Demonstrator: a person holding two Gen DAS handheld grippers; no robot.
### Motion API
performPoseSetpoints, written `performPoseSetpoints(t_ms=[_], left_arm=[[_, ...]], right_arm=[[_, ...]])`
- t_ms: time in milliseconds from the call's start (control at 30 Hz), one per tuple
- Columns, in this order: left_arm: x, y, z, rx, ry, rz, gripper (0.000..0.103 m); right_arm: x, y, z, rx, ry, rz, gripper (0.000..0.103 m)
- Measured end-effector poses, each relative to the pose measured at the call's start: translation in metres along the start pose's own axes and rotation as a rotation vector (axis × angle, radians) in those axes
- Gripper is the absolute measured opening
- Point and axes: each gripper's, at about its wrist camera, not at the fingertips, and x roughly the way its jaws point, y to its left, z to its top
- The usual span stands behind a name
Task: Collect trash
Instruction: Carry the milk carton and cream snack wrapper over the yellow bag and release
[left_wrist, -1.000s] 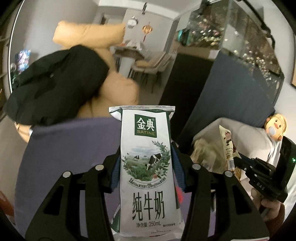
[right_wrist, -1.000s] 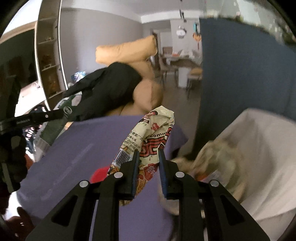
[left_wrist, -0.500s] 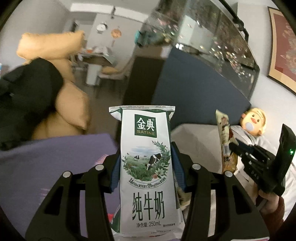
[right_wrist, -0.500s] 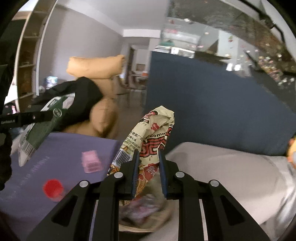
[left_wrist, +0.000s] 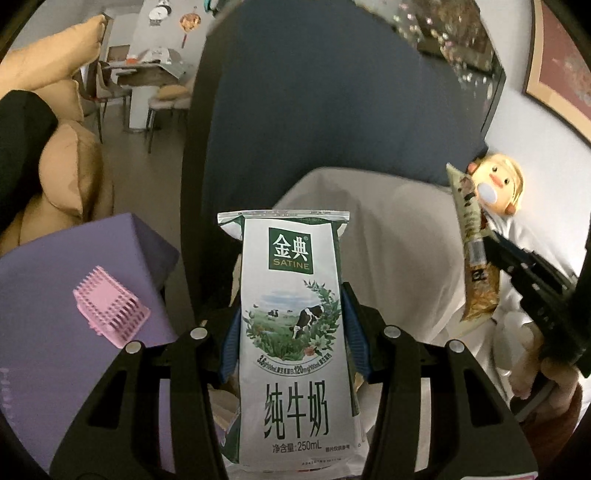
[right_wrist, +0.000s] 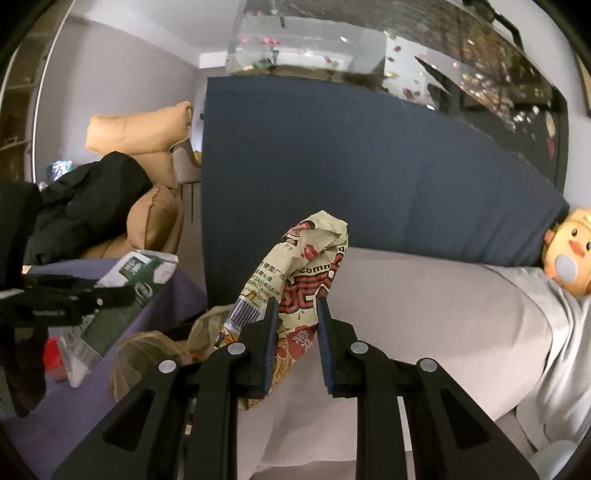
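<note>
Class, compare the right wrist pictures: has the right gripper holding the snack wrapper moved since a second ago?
Yes. The right gripper, shut on the snack wrapper, has swung right: the tan cushions slid leftward and a duck toy entered view.

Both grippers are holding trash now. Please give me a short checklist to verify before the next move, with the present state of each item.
1. Left gripper shut on the milk pouch: ok, both blue pads press its sides and it stands upright.
2. Right gripper shut on the snack wrapper: ok, the crumpled wrapper is pinched between the pads.
3. Bin bag within view under the right gripper: ok, its brown opening shows low and left of the wrapper.
4. Bag opening wide enough: cannot tell, mostly hidden by the gripper.
5. The two grippers apart: ok, they are not touching.
6. Trash left on the purple table: not ok, the pink item lies there.
</note>
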Motion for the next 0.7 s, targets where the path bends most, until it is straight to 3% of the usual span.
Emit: performPoseSetpoints(t_ms=[200,433,700], left_arm=[[0.028,-0.003,-0.003,-0.002,0.057,0.008,0.046],[0.051,0.003,-0.005,-0.033,0.098,-0.045,0.046],[0.041,0.019,0.002,-0.076,0.054,-0.085,0.056]], right_arm=[[0.004,-0.002,-0.008,0.018,0.015,0.005,0.02],[0.012,0.007,-0.011,0.006,0.036,0.016,0.02],[0.018,0.027,-0.006,-0.031,0.03,0.019,0.02]])
